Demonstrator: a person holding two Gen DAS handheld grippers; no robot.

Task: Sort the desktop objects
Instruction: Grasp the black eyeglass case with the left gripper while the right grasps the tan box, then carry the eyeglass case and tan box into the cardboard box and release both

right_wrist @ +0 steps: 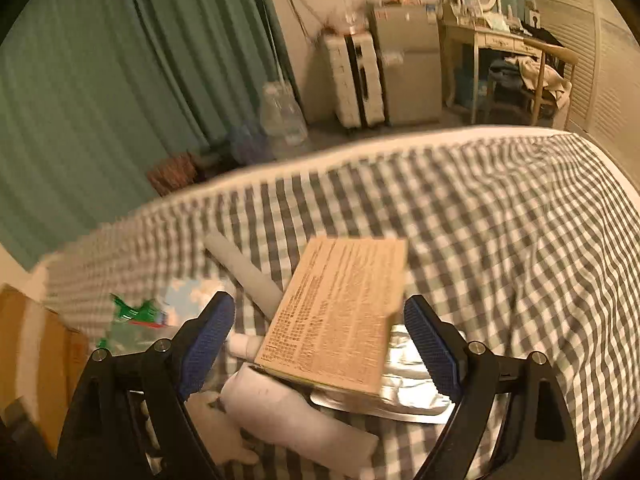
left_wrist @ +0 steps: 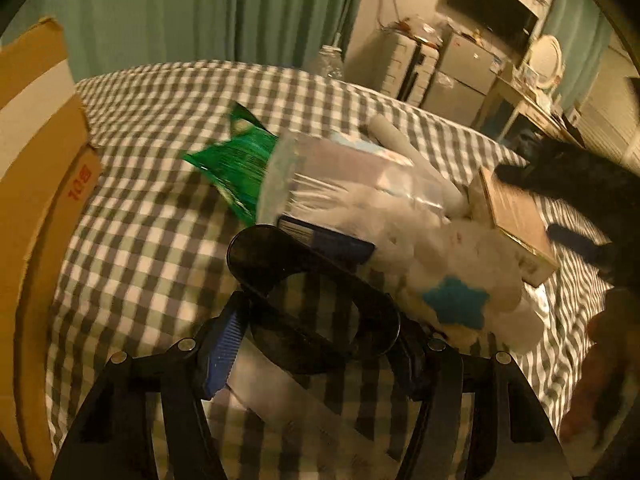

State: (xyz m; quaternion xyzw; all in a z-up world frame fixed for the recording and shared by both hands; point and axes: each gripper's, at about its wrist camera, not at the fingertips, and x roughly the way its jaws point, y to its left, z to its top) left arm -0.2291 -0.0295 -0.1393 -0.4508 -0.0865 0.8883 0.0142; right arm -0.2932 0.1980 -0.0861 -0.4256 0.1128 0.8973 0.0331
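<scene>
In the left wrist view my left gripper (left_wrist: pixel 316 336) is shut on a pair of black sunglasses (left_wrist: pixel 312 300), held above the checked cloth (left_wrist: pixel 160 184). Beyond them lie a clear plastic cup (left_wrist: pixel 344 184) on its side, a green snack bag (left_wrist: pixel 236 160), a grey tube (left_wrist: pixel 416 160), a white plush toy (left_wrist: pixel 452 280) with a blue star, and a tan box (left_wrist: pixel 516 220). In the right wrist view my right gripper (right_wrist: pixel 320 340) is open, its pads either side of the tan box (right_wrist: pixel 340 312), which rests over a silver foil pack (right_wrist: pixel 412 388) and the white plush toy (right_wrist: pixel 296 416).
Cardboard boxes (left_wrist: pixel 40 200) stand along the left edge of the cloth. A clear bottle (right_wrist: pixel 280 116) sits on the floor by green curtains (right_wrist: pixel 120 100). Cabinets and a dressing table (right_wrist: pixel 500 40) stand behind. The right gripper's dark body (left_wrist: pixel 580 184) shows at right in the left view.
</scene>
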